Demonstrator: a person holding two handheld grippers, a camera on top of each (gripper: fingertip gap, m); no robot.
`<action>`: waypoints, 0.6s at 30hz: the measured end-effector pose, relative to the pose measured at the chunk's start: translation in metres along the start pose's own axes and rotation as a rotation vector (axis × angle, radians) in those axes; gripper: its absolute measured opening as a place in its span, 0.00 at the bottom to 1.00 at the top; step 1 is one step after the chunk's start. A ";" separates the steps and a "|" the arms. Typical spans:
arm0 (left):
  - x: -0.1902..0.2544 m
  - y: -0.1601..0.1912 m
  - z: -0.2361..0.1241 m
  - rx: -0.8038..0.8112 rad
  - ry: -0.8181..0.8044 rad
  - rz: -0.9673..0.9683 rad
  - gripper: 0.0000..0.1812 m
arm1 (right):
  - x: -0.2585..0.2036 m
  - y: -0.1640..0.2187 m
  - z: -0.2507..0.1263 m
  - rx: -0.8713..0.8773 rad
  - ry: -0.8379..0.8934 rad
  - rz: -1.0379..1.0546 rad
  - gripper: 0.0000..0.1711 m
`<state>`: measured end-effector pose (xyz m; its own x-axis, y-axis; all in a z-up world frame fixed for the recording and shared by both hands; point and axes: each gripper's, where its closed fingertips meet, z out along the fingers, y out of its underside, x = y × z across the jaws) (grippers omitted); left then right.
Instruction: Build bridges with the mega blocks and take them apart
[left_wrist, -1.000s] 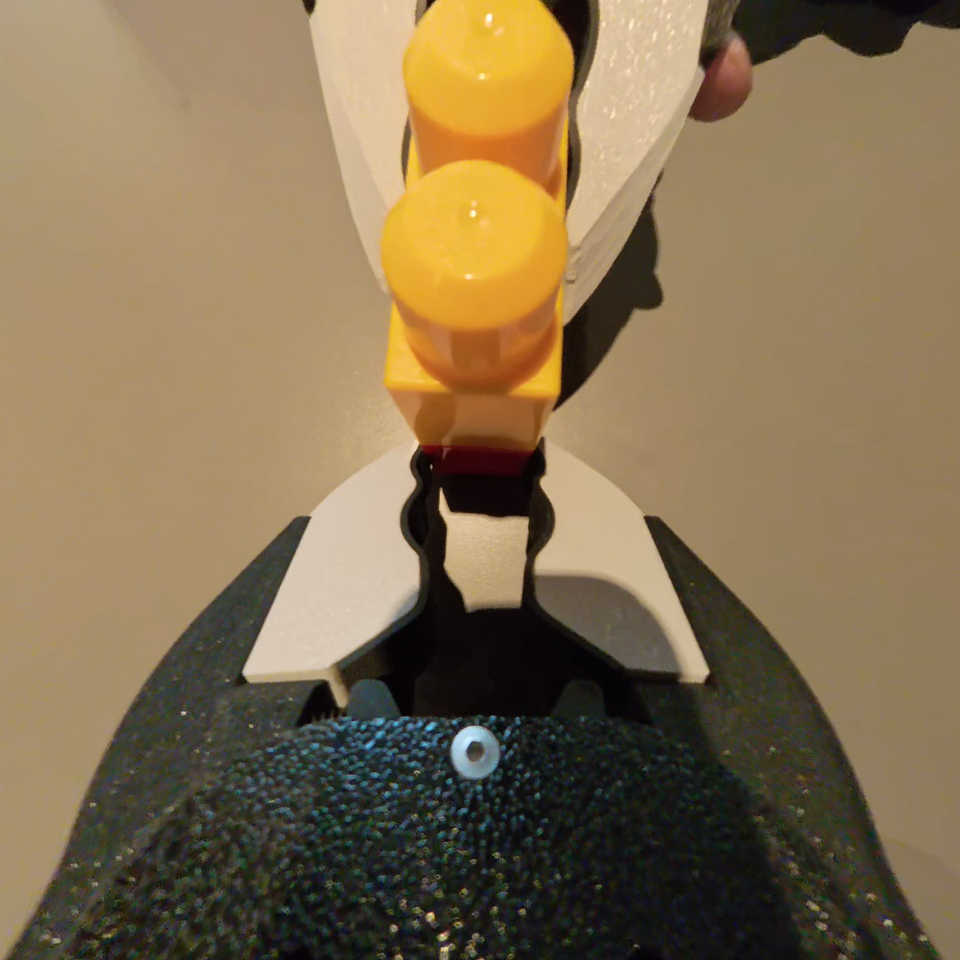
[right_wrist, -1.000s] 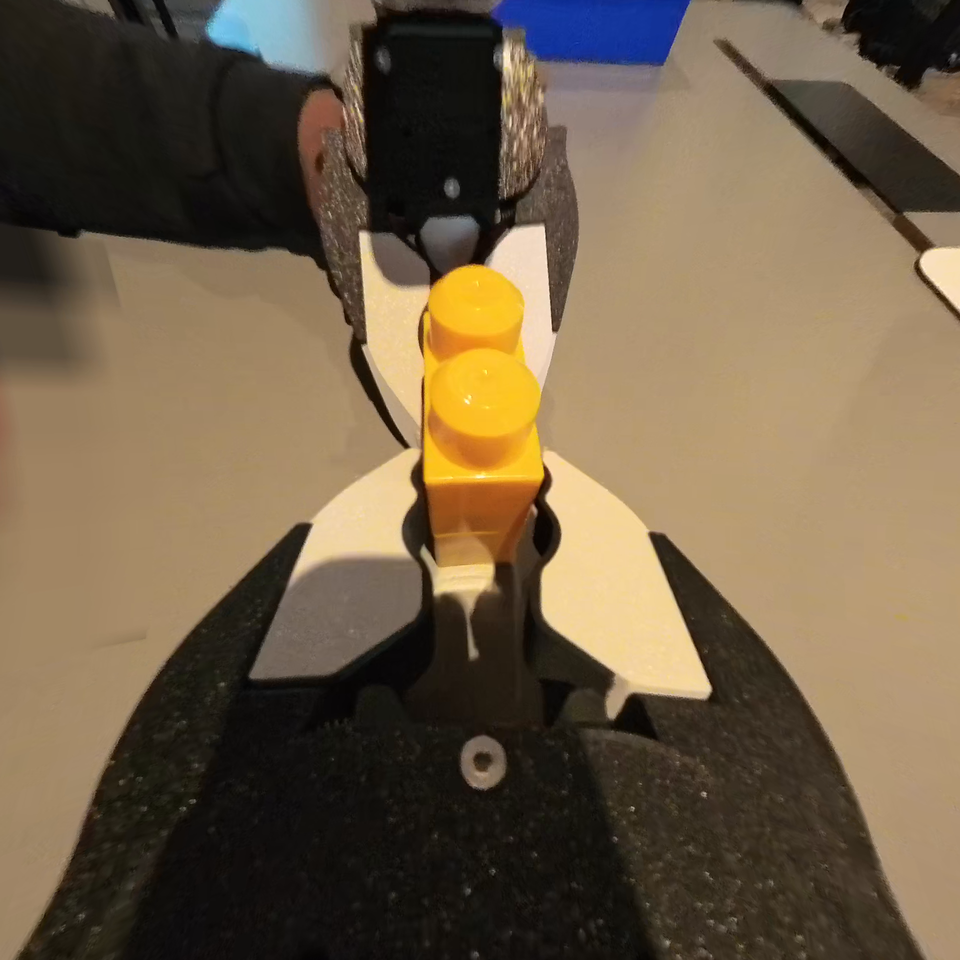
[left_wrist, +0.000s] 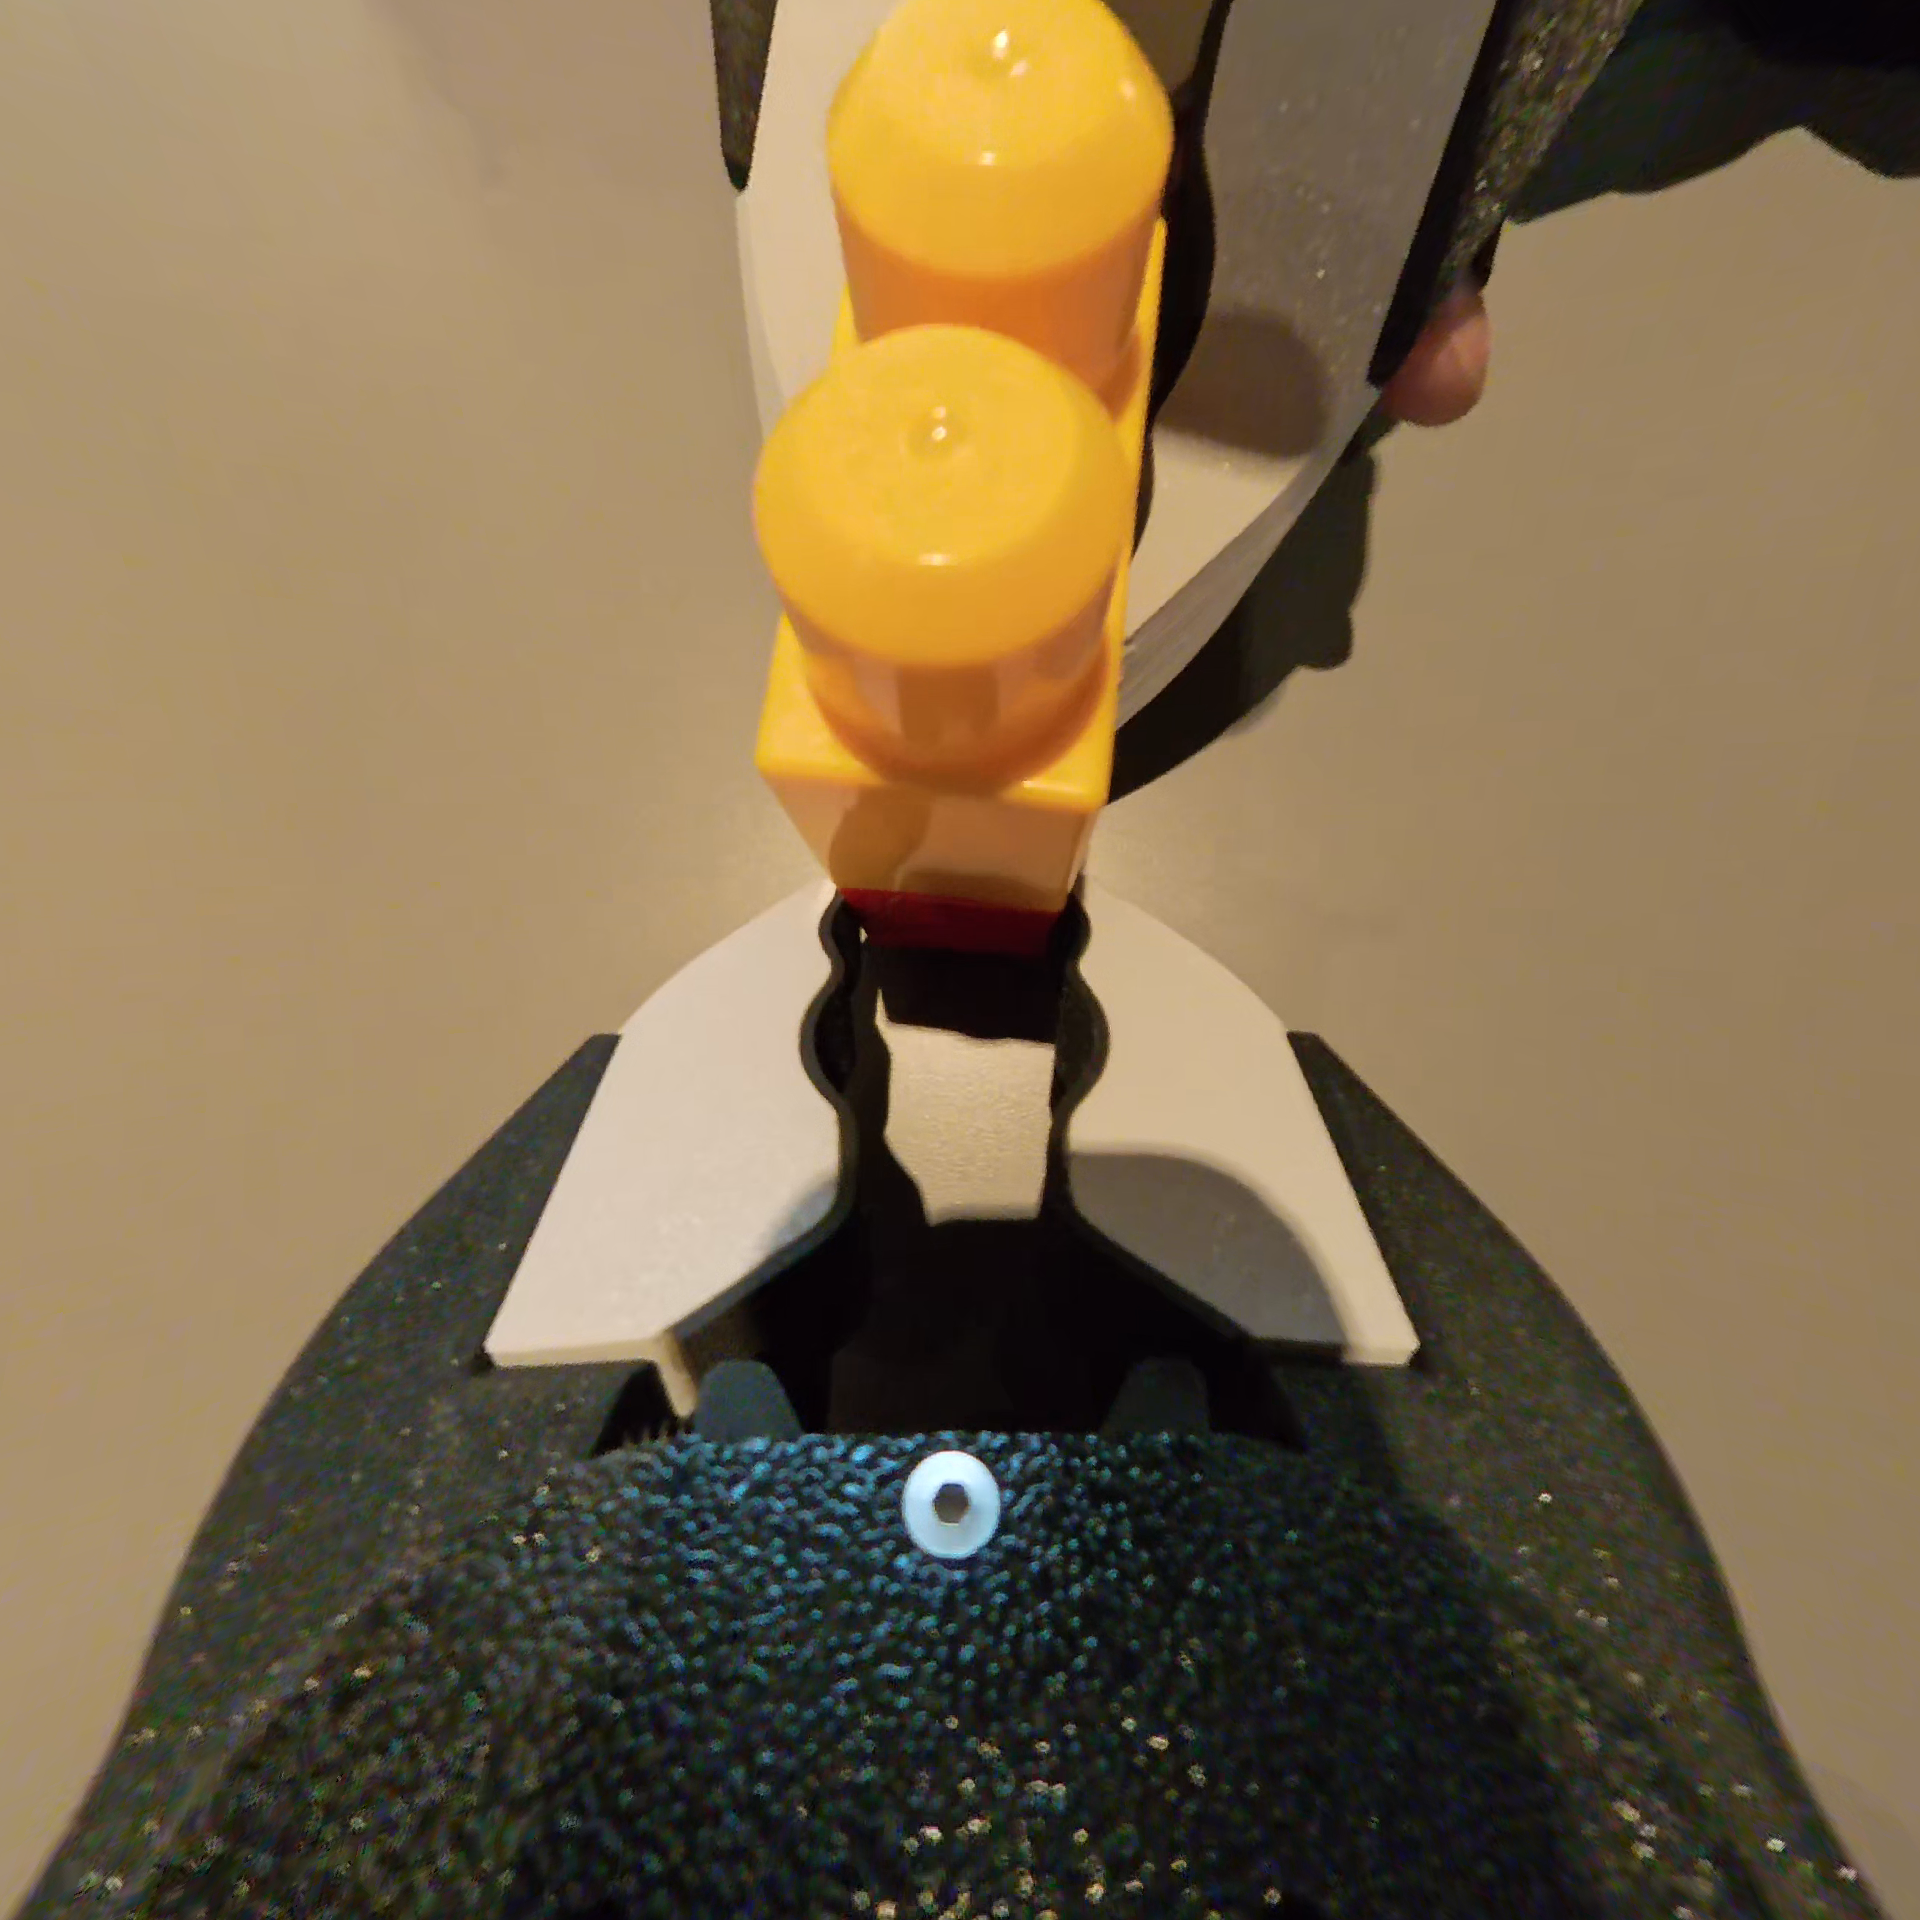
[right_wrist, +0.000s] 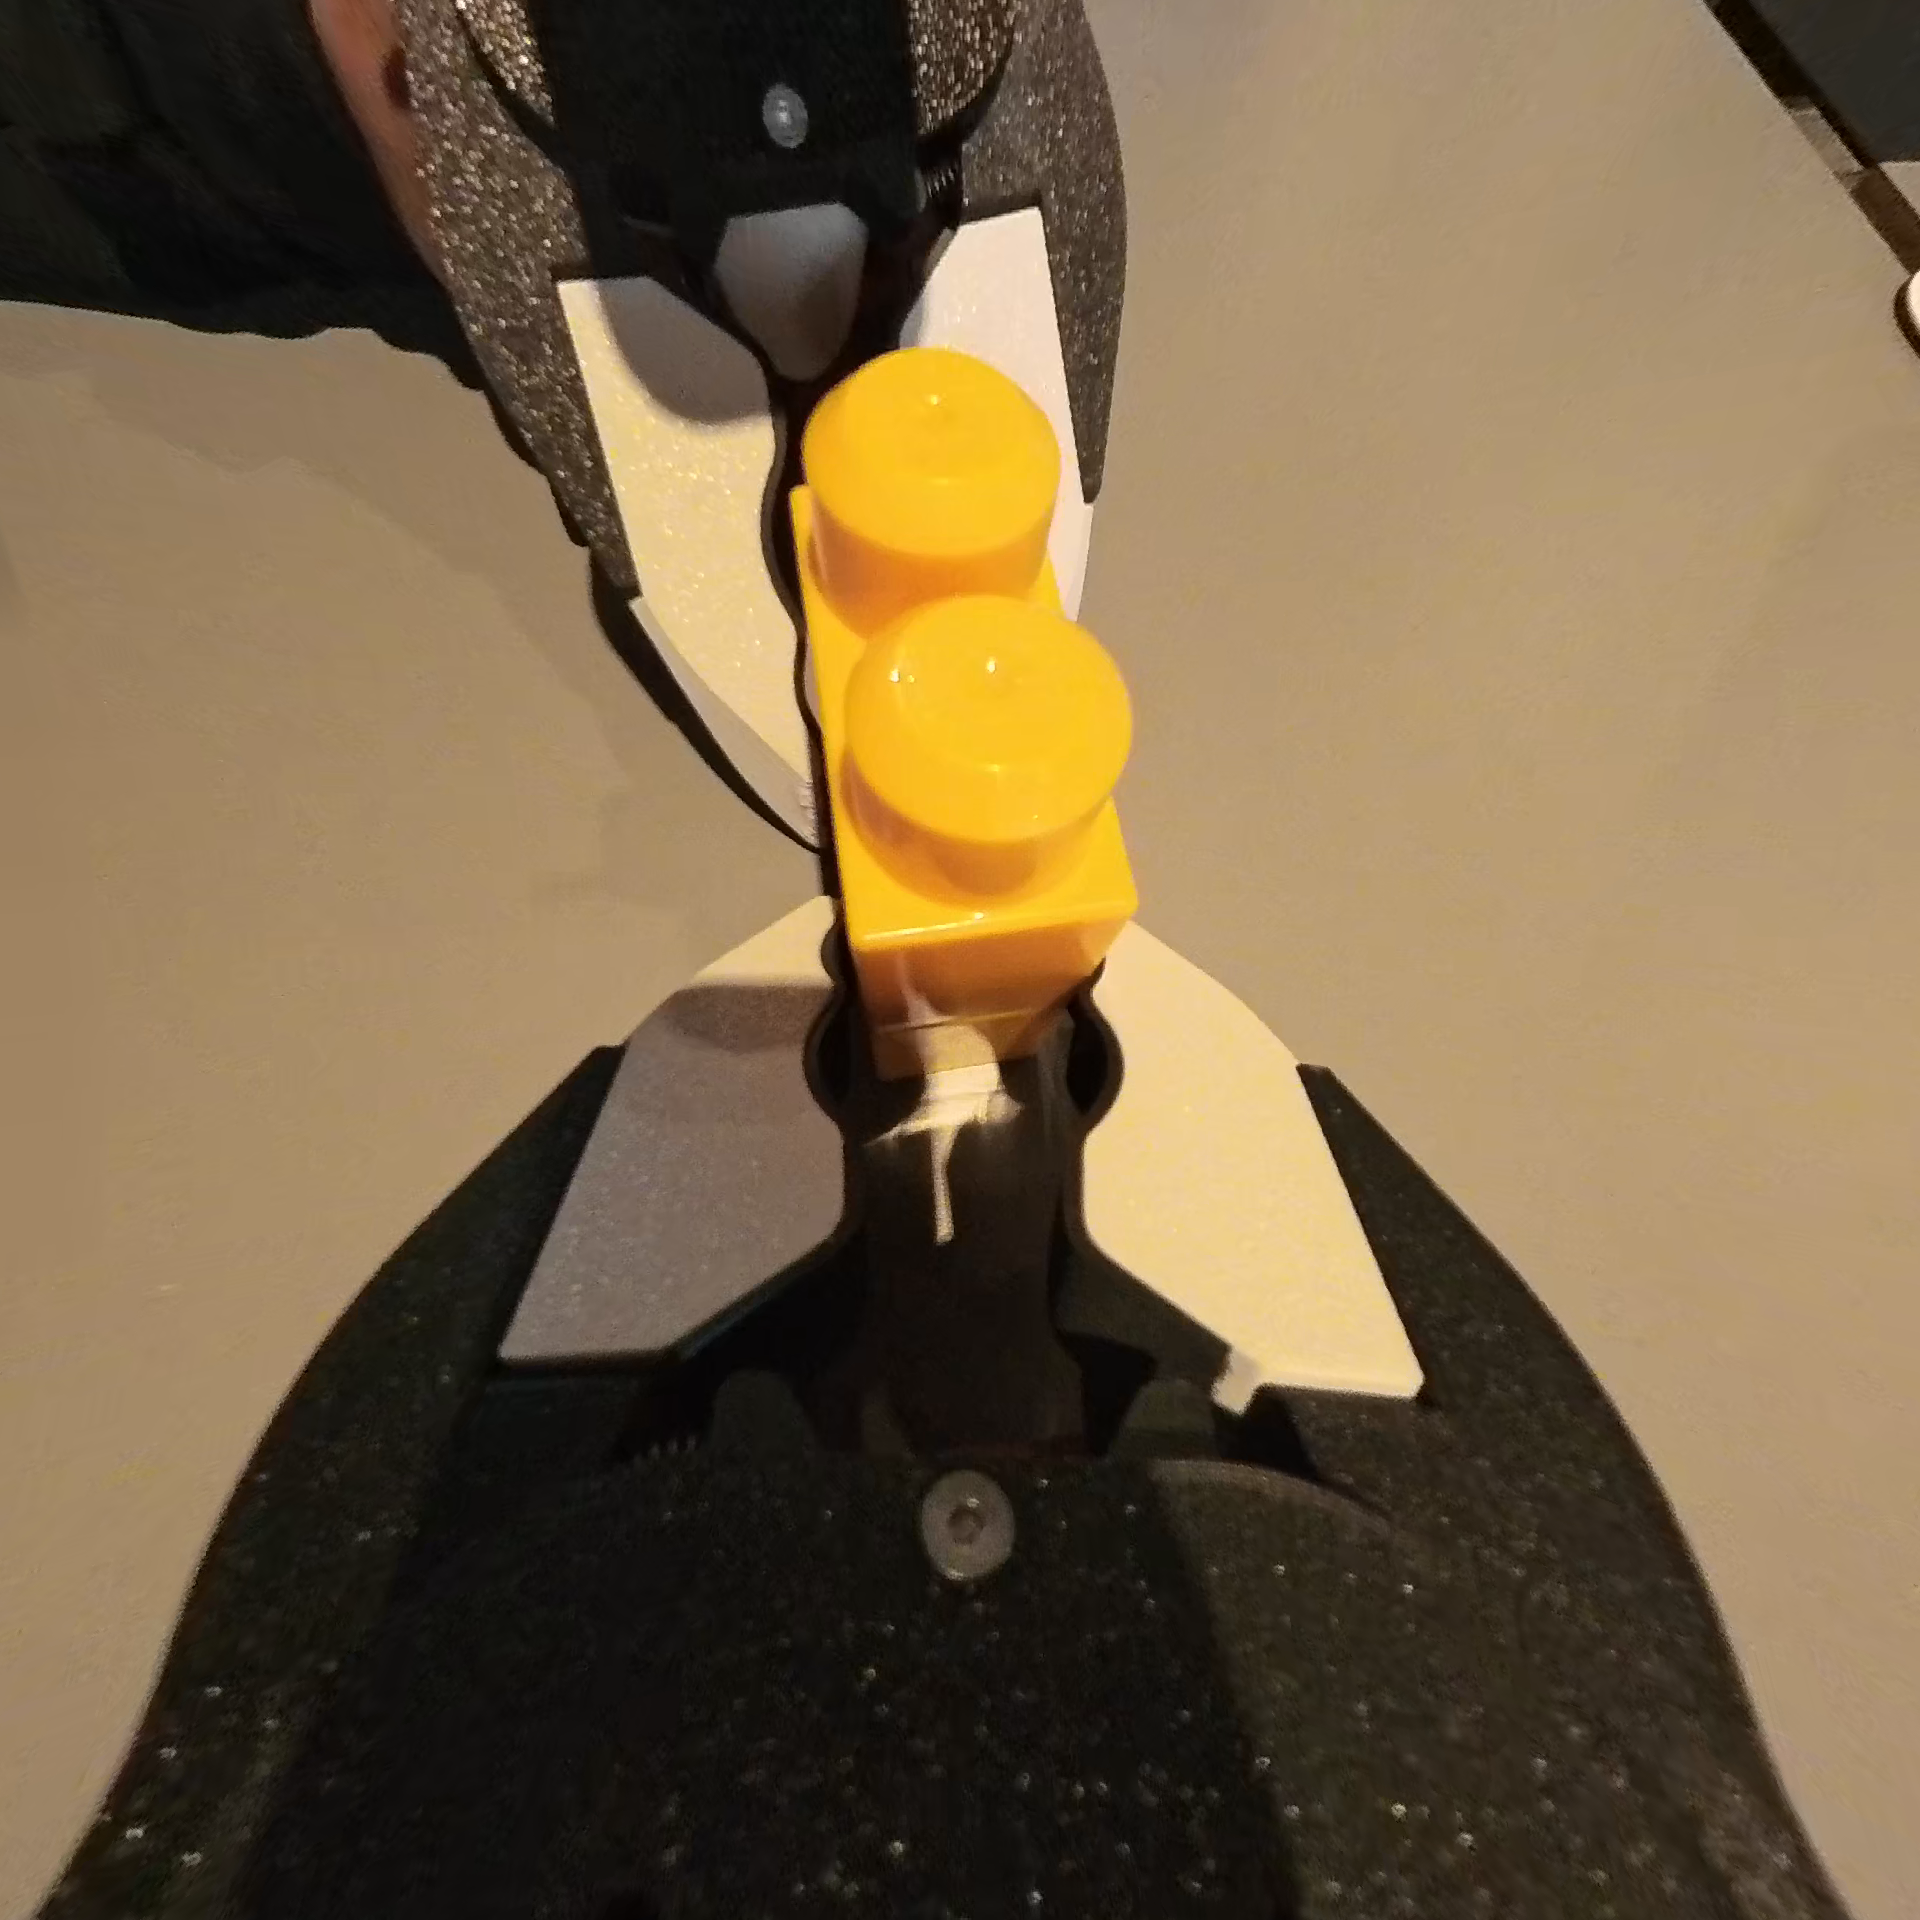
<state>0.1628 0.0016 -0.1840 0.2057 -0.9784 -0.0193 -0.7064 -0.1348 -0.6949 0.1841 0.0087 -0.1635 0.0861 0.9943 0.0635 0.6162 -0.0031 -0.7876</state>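
Observation:
A yellow two-stud mega block is held between my two grippers, which face each other just above the beige table. A red block shows as a thin strip under its near end. My left gripper is shut on that red block. My right gripper is shut on the near end of the yellow block. In the left wrist view the right gripper's white fingers flank the block's far end. In the right wrist view the left gripper's fingers do the same.
A person's dark sleeve holds the left gripper, and a fingertip shows by the right gripper. A dark strip and a white object's edge lie at the table's far right. Only a small space, under 4 cm, lies between the two pairs of fingers.
The two grippers have drawn closer together, so each looks larger in the other's view. The yellow block now sits slightly skewed. Both grips are unchanged.

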 end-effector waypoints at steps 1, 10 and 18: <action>0.000 0.000 0.000 0.001 0.000 0.001 0.19 | 0.000 0.000 0.000 0.000 0.000 0.000 0.23; 0.000 0.000 0.000 0.005 0.022 0.002 0.19 | -0.001 0.000 0.000 0.003 -0.021 0.007 0.22; 0.005 0.003 -0.004 -0.014 0.078 -0.003 0.27 | -0.005 0.007 0.003 -0.047 -0.032 -0.019 0.45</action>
<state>0.1586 -0.0046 -0.1834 0.1543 -0.9872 0.0394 -0.7157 -0.1392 -0.6844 0.1853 0.0036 -0.1712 0.0498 0.9971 0.0580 0.6536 0.0114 -0.7567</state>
